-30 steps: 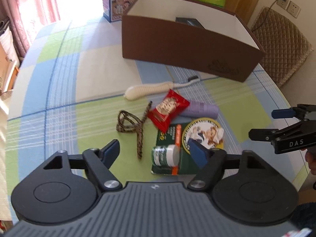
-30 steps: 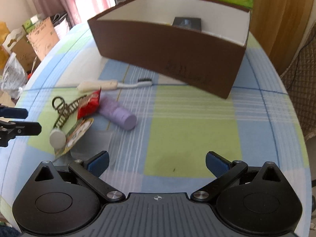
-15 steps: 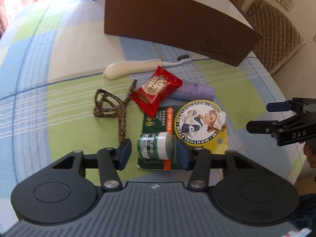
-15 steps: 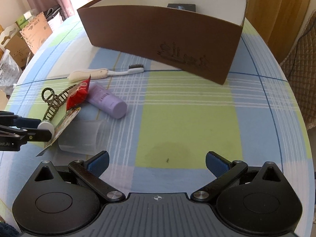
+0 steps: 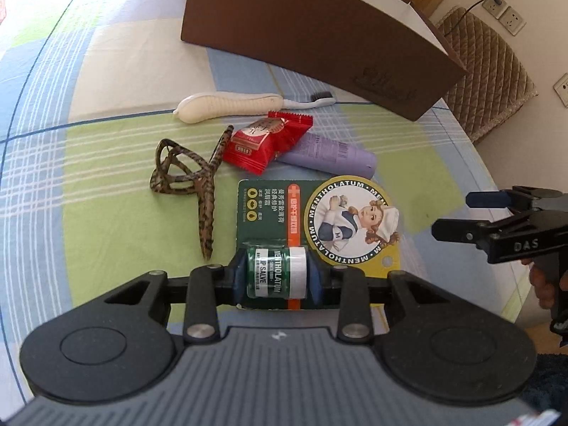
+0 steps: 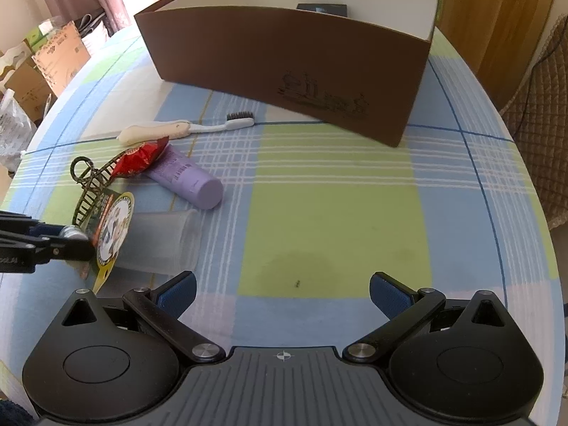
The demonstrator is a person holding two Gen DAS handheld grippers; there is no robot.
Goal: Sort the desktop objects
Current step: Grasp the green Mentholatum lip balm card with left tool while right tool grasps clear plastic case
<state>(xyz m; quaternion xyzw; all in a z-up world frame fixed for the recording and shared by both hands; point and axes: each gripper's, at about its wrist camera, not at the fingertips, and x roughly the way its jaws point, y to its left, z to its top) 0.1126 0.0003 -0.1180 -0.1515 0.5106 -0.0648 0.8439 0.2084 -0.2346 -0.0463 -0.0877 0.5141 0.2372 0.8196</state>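
My left gripper (image 5: 277, 278) is shut on the small green lip salve jar (image 5: 276, 272) fixed to a green Mentholatum card (image 5: 319, 220), which lies on the checked tablecloth. Beyond it lie a red snack packet (image 5: 268, 142), a purple tube (image 5: 332, 156), a cream-handled toothbrush (image 5: 230, 105) and a leopard-print hair claw (image 5: 191, 181). My right gripper (image 6: 282, 294) is open above bare cloth, with nothing between its fingers. The brown box (image 6: 284, 67) stands at the back with a dark item (image 6: 321, 9) inside.
A frosted plastic cup (image 6: 159, 238) lies on its side under the card's edge. A quilted chair (image 5: 490, 74) stands past the table's right edge. Cardboard boxes (image 6: 39, 67) sit to the left beyond the table. A wide green and blue patch of cloth (image 6: 337, 213) stretches before the right gripper.
My left gripper moved forward and down over the card and closed its fingers on the salve jar. The right gripper drifted slightly nearer the box and stayed open.
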